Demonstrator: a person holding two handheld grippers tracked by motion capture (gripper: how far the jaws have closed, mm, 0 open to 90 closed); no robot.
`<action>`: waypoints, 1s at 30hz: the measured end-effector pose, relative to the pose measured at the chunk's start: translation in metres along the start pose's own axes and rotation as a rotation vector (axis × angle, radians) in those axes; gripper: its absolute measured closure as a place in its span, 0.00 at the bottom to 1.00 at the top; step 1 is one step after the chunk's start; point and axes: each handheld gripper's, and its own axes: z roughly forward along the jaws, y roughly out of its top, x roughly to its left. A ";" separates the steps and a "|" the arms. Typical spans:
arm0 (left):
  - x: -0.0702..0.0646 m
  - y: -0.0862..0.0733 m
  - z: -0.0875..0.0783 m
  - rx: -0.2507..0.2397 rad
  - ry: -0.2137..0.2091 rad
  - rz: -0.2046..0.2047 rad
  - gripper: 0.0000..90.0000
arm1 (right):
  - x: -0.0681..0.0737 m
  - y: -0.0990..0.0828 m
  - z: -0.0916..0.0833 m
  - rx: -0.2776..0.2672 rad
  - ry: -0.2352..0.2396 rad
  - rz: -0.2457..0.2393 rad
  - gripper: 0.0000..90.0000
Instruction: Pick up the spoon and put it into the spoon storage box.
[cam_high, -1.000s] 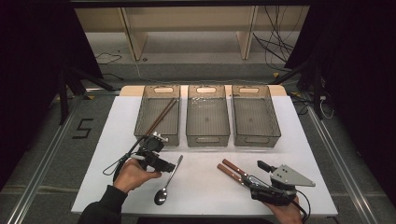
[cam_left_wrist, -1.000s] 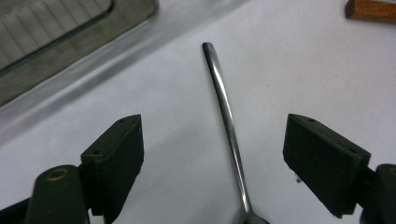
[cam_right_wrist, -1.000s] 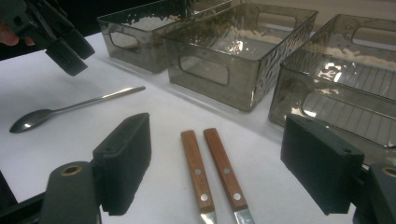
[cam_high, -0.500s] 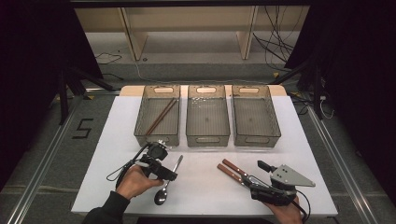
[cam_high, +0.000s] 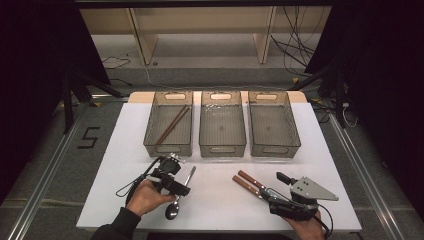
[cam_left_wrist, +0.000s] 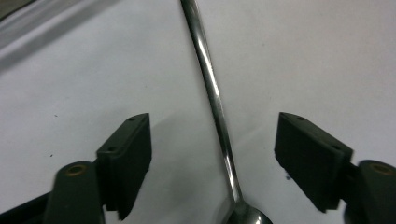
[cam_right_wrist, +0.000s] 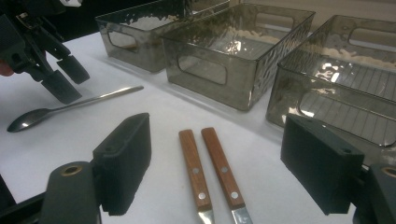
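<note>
The left gripper (cam_high: 177, 192) hangs over the metal spoon (cam_high: 180, 196) near the front left of the white table (cam_high: 120, 150). In the left gripper view its jaws straddle the spoon's handle (cam_left_wrist: 212, 88), which runs up between them with clear table on either side; the pads are off the metal, and the jaws, still wide, have just been closing in on it. The spoon lies flat, bowl towards the front edge, handle pointing back at the trays.

The right gripper (cam_high: 277, 192) sits near the front right corner, jaws spread wide with nothing between the pads. Just ahead of it lie two wooden-handled knives (cam_high: 250, 182) side by side, nearly touching, flat on the table; in the right gripper view their handles (cam_right_wrist: 205, 161) sit between the jaws but clear of both.

Across the middle of the table stand three smoky clear trays in a row. The left tray (cam_high: 150, 131) holds a pair of brown chopsticks (cam_high: 172, 124) lying slantwise. The middle tray (cam_high: 222, 149) and right tray (cam_high: 296, 136) stand close beside it, towards the back edge.
</note>
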 end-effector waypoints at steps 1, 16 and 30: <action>-0.001 0.000 0.001 0.006 0.000 0.004 0.34 | 0.000 0.000 0.000 0.004 0.001 -0.004 0.28; -0.007 -0.002 0.003 0.072 0.012 0.054 0.59 | 0.003 0.001 0.002 0.011 0.002 -0.017 0.28; -0.014 -0.001 0.010 0.116 0.036 0.117 0.71 | 0.002 0.001 0.001 0.008 -0.002 -0.015 0.28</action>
